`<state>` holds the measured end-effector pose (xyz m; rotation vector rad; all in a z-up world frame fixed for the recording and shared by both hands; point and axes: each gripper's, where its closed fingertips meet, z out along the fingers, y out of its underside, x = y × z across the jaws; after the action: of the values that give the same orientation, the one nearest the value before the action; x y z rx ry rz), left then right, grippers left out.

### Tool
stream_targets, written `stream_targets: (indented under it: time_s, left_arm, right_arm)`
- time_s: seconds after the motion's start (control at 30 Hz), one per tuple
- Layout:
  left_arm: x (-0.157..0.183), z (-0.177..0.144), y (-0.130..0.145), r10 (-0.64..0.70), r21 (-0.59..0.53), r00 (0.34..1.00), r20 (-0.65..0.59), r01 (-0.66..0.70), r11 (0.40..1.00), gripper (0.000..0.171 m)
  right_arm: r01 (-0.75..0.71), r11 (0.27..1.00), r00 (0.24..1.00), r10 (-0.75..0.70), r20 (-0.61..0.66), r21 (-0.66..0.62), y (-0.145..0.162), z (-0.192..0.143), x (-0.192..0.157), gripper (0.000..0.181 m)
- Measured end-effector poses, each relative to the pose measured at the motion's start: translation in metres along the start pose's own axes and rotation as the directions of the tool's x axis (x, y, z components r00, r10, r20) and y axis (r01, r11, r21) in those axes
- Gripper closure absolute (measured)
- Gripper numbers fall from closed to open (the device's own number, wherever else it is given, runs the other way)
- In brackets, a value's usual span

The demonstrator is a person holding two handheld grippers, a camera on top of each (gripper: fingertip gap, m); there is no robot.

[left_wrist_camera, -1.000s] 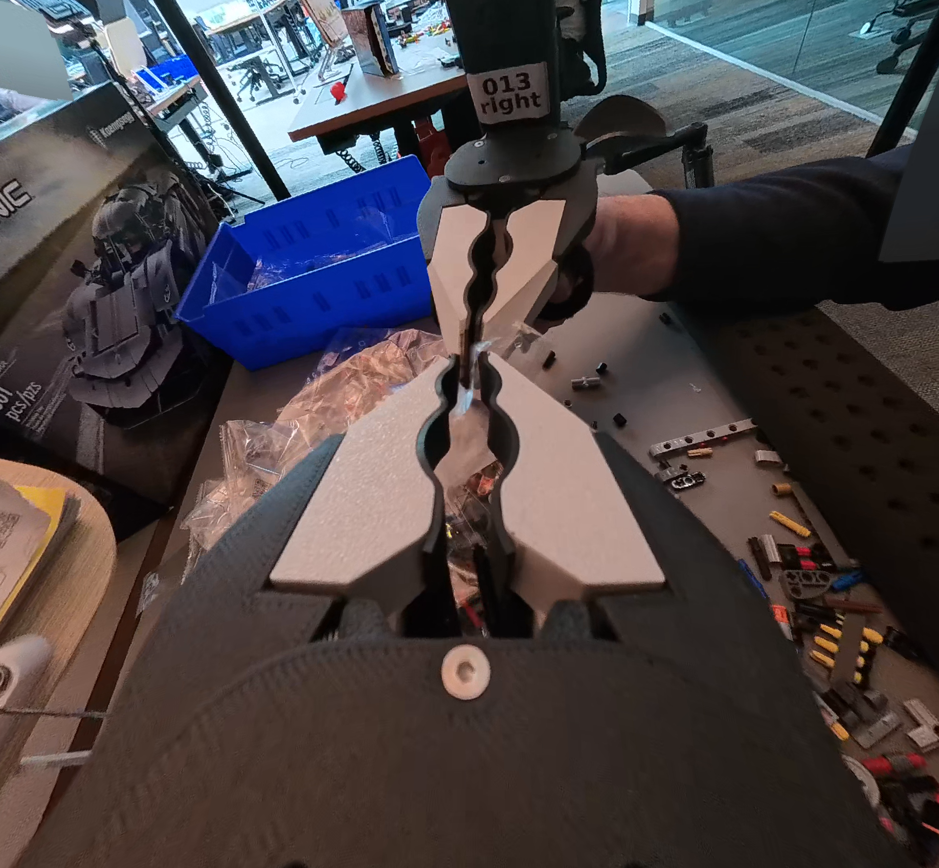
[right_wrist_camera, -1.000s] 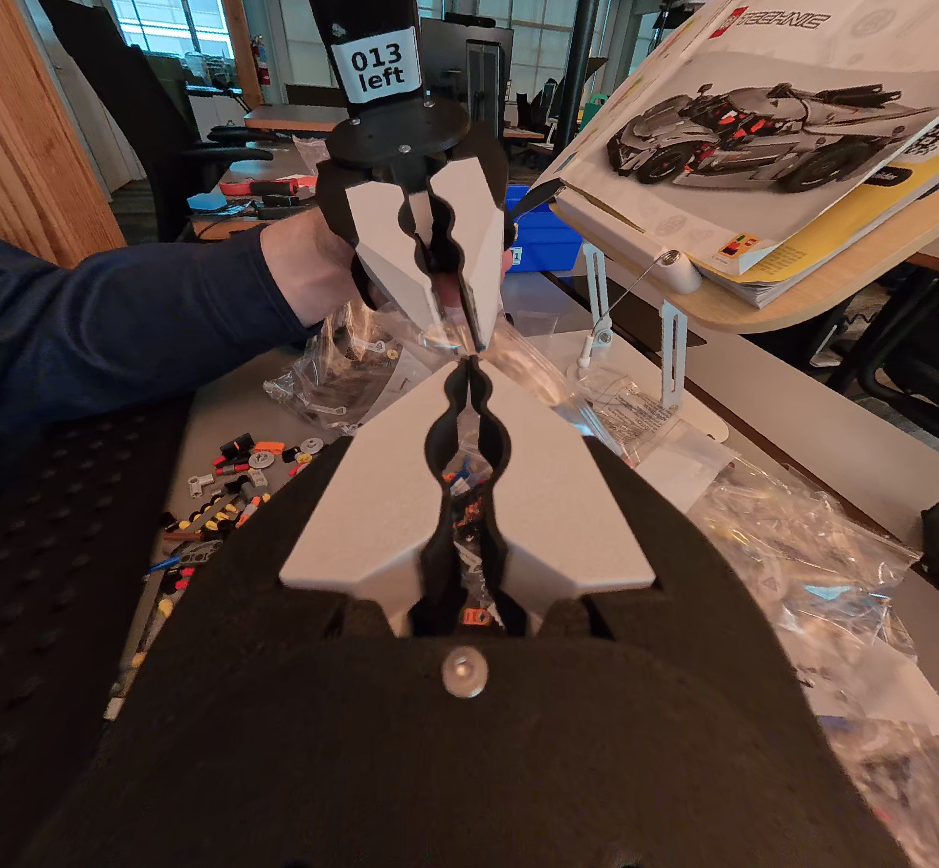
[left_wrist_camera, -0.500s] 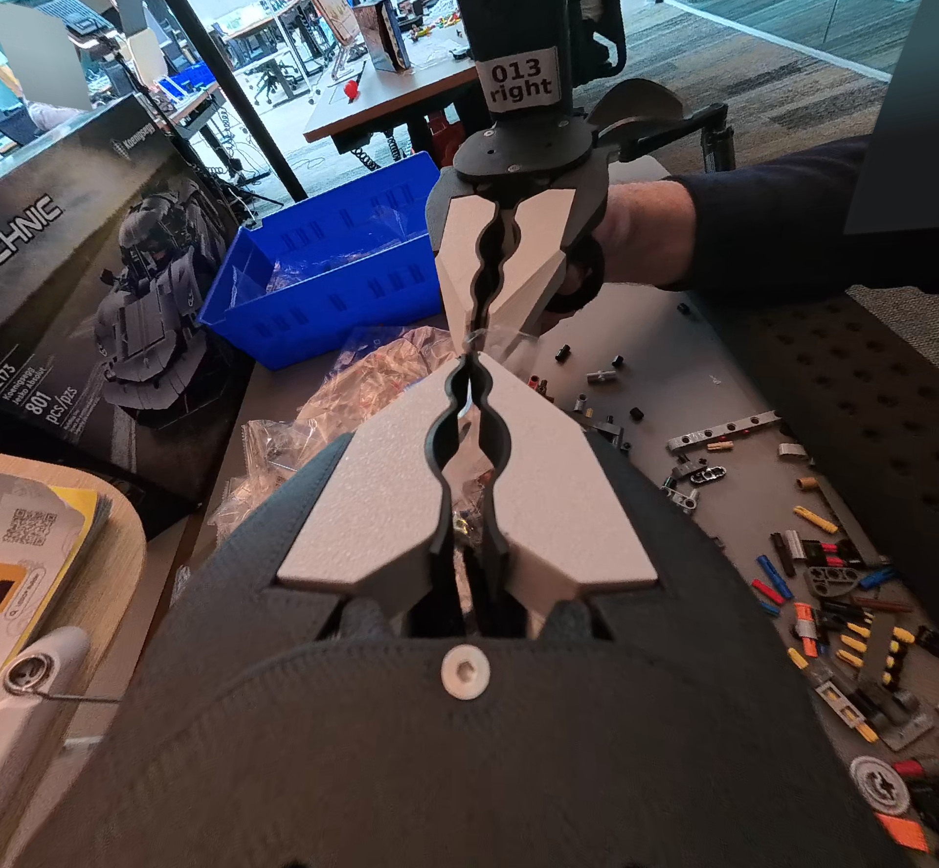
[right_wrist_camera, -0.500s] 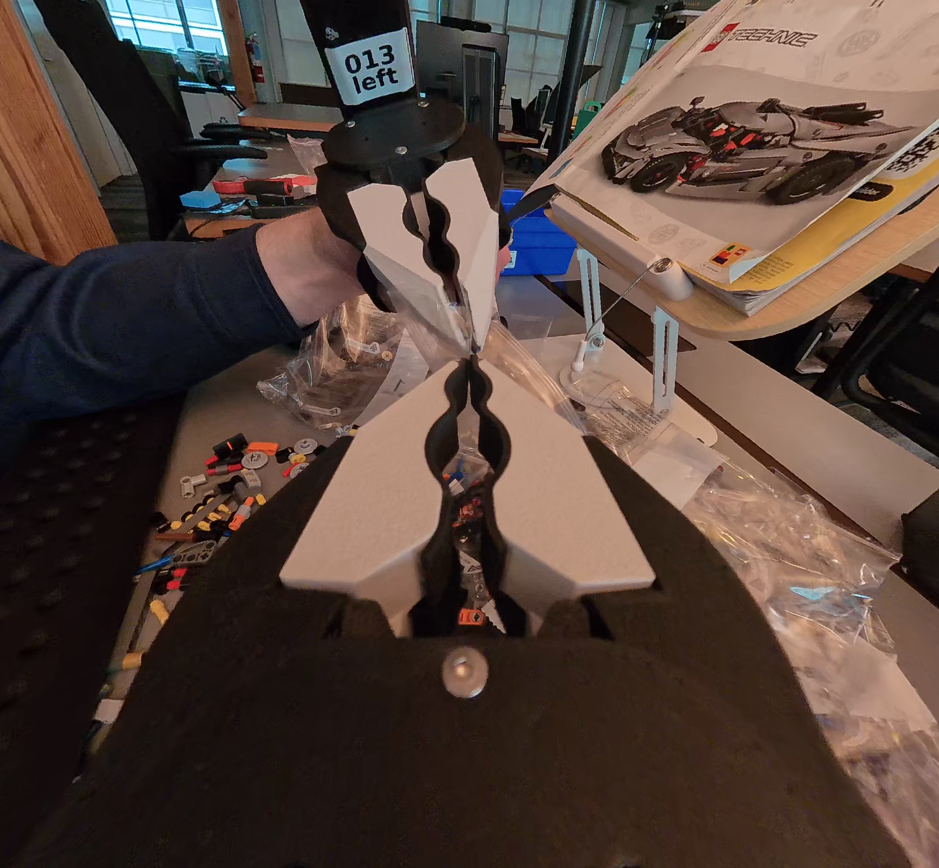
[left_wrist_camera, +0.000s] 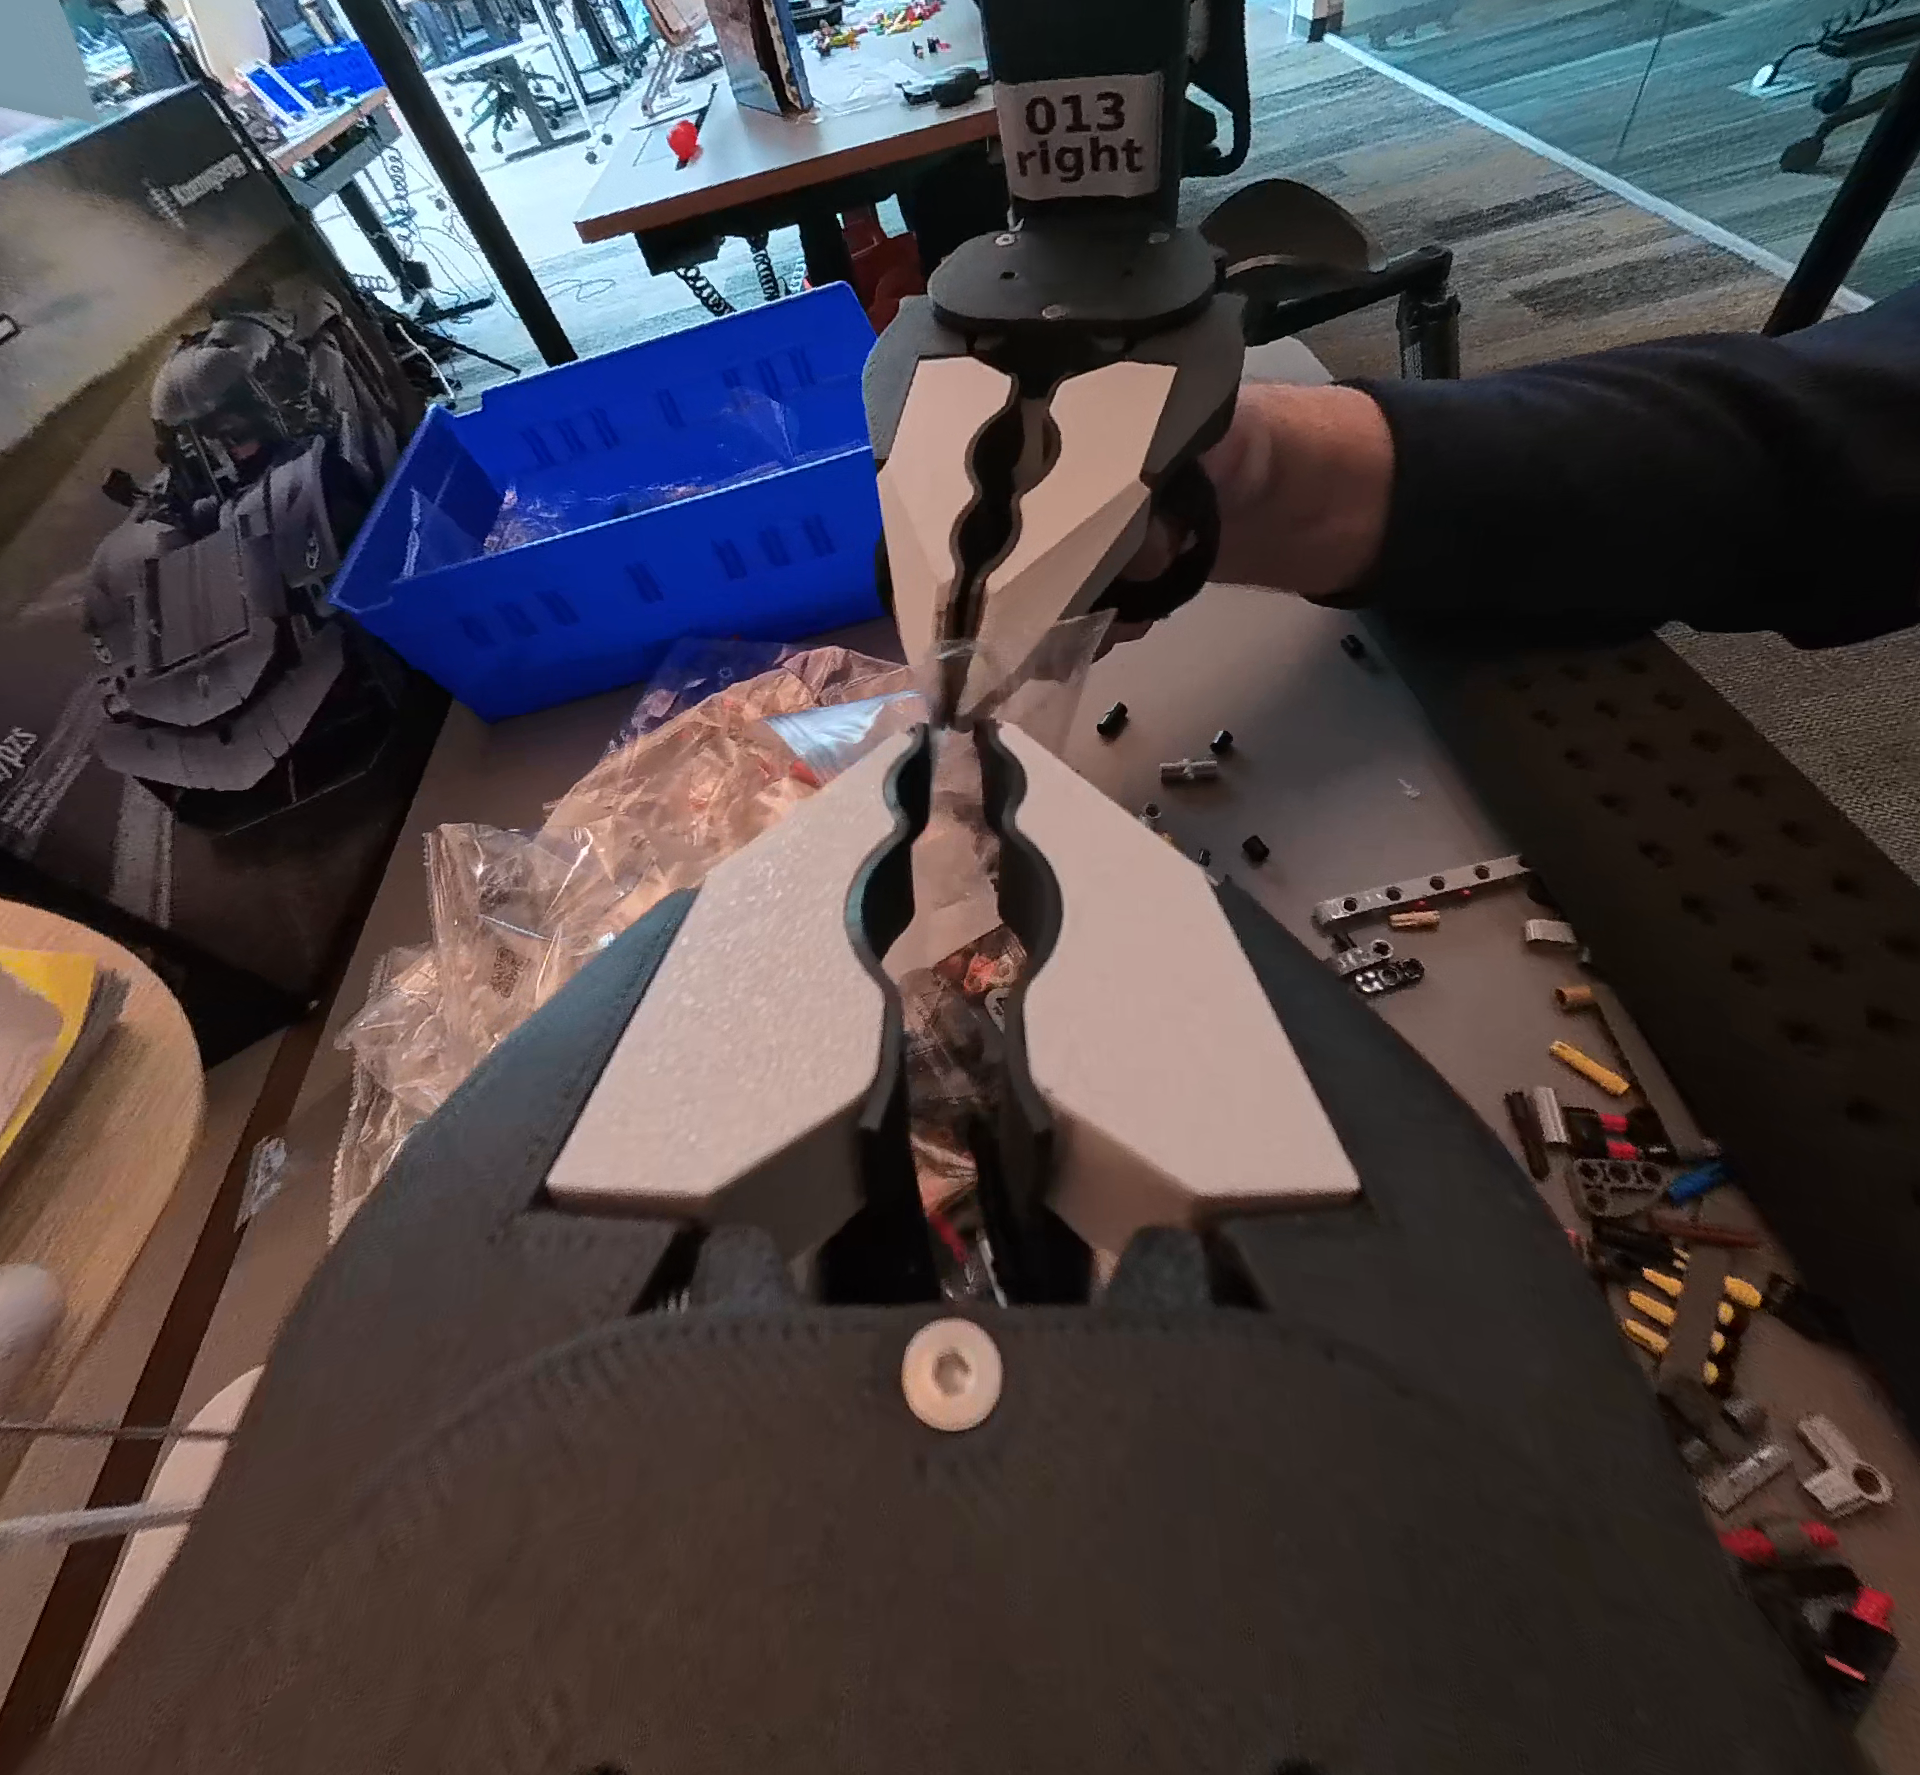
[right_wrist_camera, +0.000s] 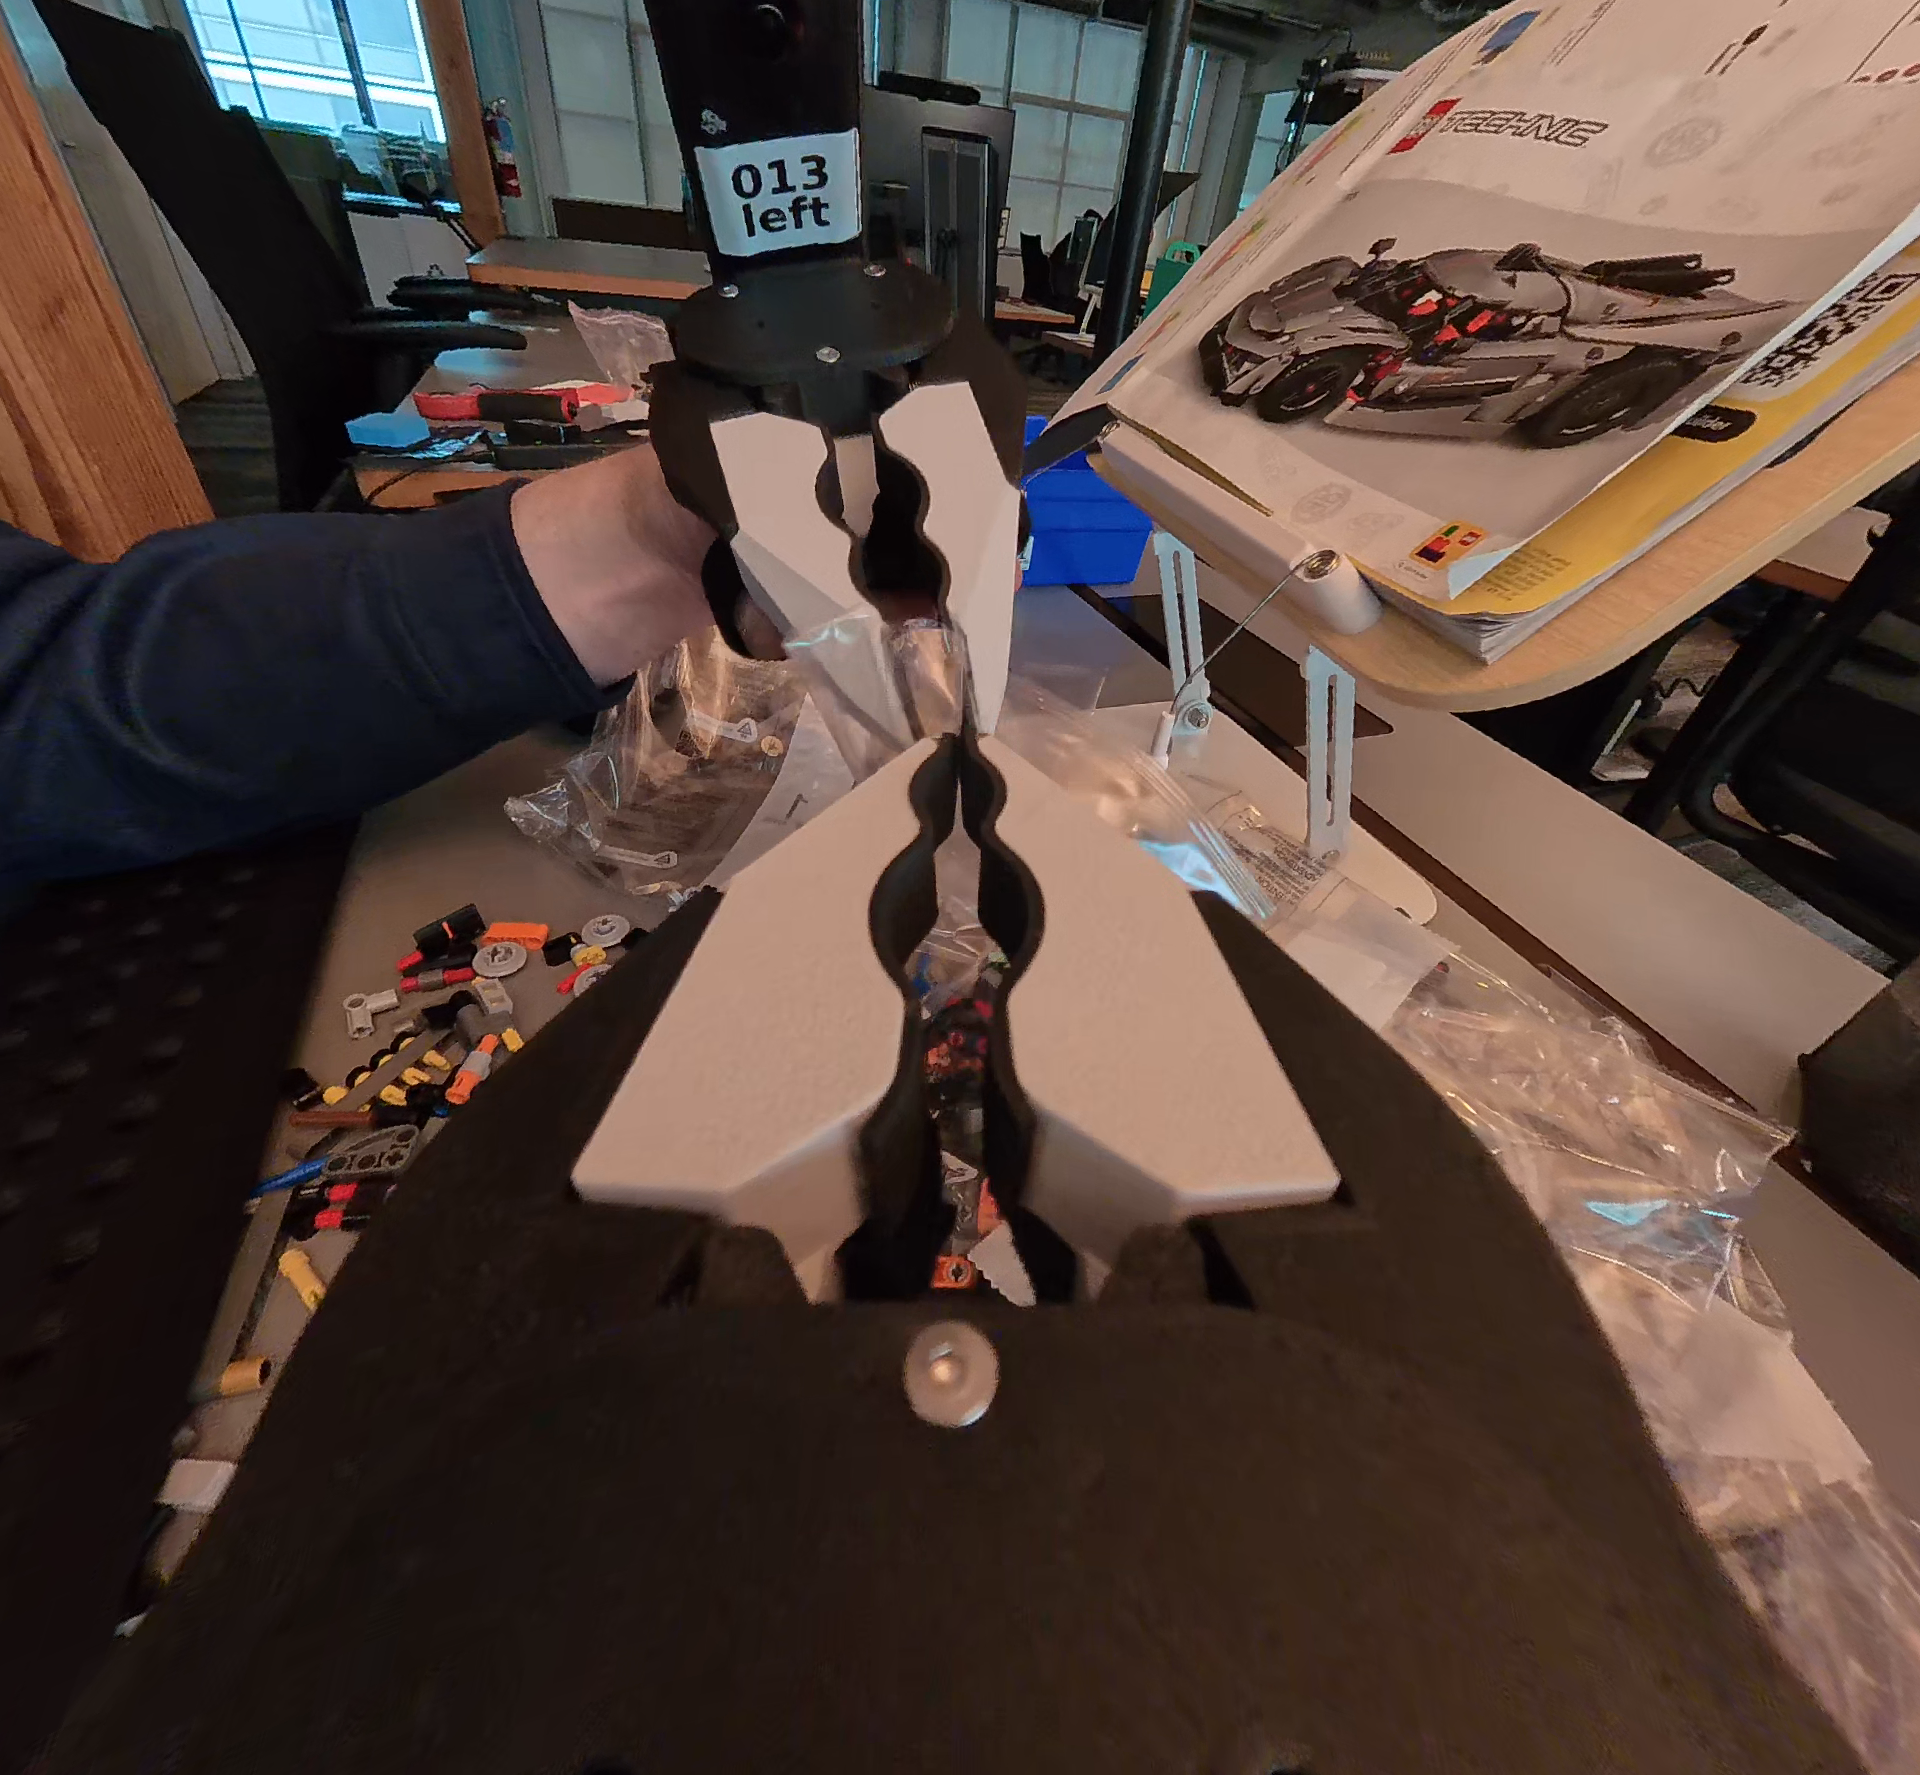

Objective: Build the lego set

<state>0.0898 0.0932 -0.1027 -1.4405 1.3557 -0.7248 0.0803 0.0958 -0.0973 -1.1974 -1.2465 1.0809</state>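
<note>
1. Left wrist view, nearest: the left gripper [left_wrist_camera: 951, 738] points toward 12 o'clock, its jaws slightly apart with the top of a clear plastic bag [left_wrist_camera: 961, 977] of small Lego parts running up between them.
2. Right wrist view, nearest: the right gripper [right_wrist_camera: 956, 749] has its jaws together, pinching the top edge of that same bag [right_wrist_camera: 961, 1008], which hangs between the fingers.
3. The two grippers meet tip to tip above the grey table [left_wrist_camera: 1330, 749].
4. At 3 to 5 o'clock in the left wrist view, loose Lego pieces [left_wrist_camera: 1621, 1164] lie scattered on the table.
5. At 9 to 10 o'clock, more clear bags [left_wrist_camera: 582, 852] are piled beside the gripper.
6. Farther, at 11 o'clock, stands a blue bin [left_wrist_camera: 634, 530], with the dark set box [left_wrist_camera: 187, 520] to its left.
7. In the right wrist view, at 2 o'clock, an instruction booklet [right_wrist_camera: 1507, 323] rests on a tilted wooden stand [right_wrist_camera: 1621, 645].
</note>
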Motion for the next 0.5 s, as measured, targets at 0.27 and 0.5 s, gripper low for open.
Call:
stream_targets:
  time_s: [0.27, 0.5]
  left_arm:
    - [0.0013, 0.0006, -0.0009, -0.015, 0.012, 1.000, -0.015, 0.015, 1.000, 0.163]
    - [-0.0023, -0.0011, -0.0045, 0.030, 0.034, 0.999, 0.013, -0.030, 0.999, 0.171]
  right_arm:
    - [0.005, 1.000, 1.000, -0.005, 0.004, 0.003, -0.0005, 0.0004, -0.0016, 0.181]
    - [0.007, 1.000, 1.000, -0.007, 0.002, 0.015, -0.0036, -0.0013, -0.0013, 0.181]
